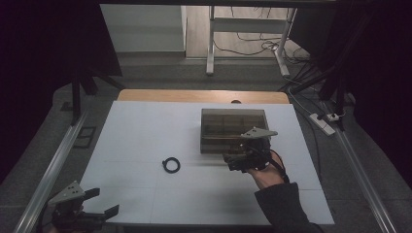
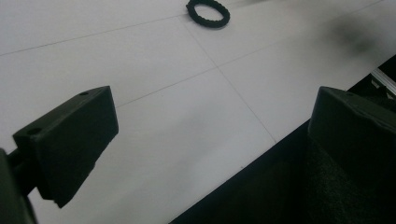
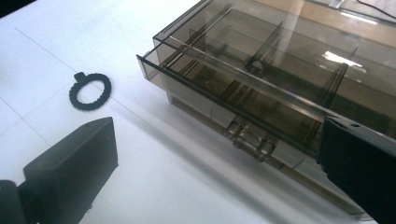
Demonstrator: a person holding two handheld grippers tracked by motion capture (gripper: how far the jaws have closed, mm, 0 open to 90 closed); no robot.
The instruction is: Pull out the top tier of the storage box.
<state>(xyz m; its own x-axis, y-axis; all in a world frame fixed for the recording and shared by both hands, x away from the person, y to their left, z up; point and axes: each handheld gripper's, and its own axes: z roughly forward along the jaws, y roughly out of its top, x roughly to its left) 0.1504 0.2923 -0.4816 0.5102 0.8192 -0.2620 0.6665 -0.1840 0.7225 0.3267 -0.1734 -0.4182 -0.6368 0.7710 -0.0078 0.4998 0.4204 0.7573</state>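
White table (image 1: 145, 126), smoked box (image 1: 233, 128) w/ dividers, black ring (image 1: 171, 165), no legible text

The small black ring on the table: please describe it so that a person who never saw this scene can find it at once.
Start from the white table and find the smoky transparent compartment box right of its middle. Left of that box and a little nearer to the person, the black ring lies flat and alone on the white surface. It is the one small loose thing there, a closed loop with a ribbed edge and a small tab.
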